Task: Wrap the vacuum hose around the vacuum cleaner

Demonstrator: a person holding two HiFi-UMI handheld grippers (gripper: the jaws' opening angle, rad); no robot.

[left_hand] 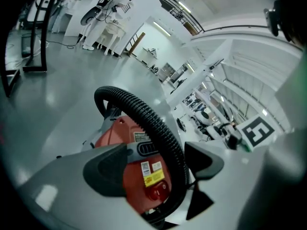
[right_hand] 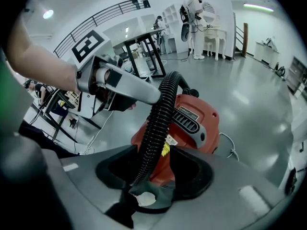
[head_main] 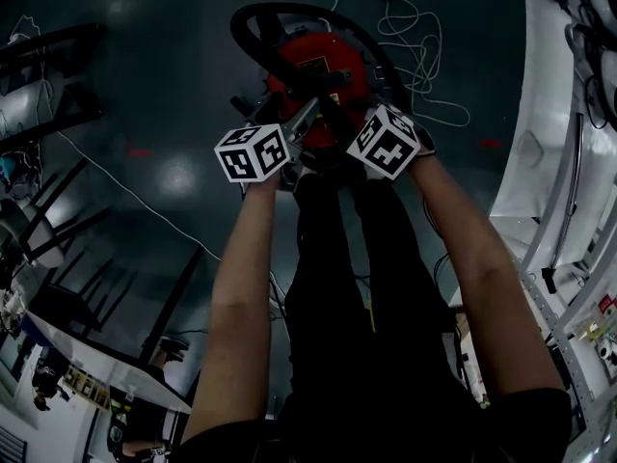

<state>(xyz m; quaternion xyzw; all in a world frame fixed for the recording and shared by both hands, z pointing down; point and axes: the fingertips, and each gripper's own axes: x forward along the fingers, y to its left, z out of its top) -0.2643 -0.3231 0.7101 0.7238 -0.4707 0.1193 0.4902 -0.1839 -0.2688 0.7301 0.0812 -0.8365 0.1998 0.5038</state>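
A red vacuum cleaner [head_main: 313,70] stands on the dark floor below me. Its black ribbed hose [head_main: 253,19] arches over the top of it. Both grippers hang just above its near side, the left gripper [head_main: 301,123] beside the right gripper [head_main: 339,122]. In the left gripper view the hose [left_hand: 148,119] runs between the jaws of the left gripper [left_hand: 158,164]; it lies against the right pad, with a gap on the left. In the right gripper view the hose [right_hand: 158,119] drops between the wide jaws of the right gripper [right_hand: 156,171], which do not press it.
A white cord [head_main: 415,46] lies tangled on the floor beyond the vacuum. White shelving [head_main: 564,114] lines the right side, black chair frames [head_main: 53,75] the left. A black-legged table [right_hand: 144,44] and a standing person [right_hand: 194,13] are far off.
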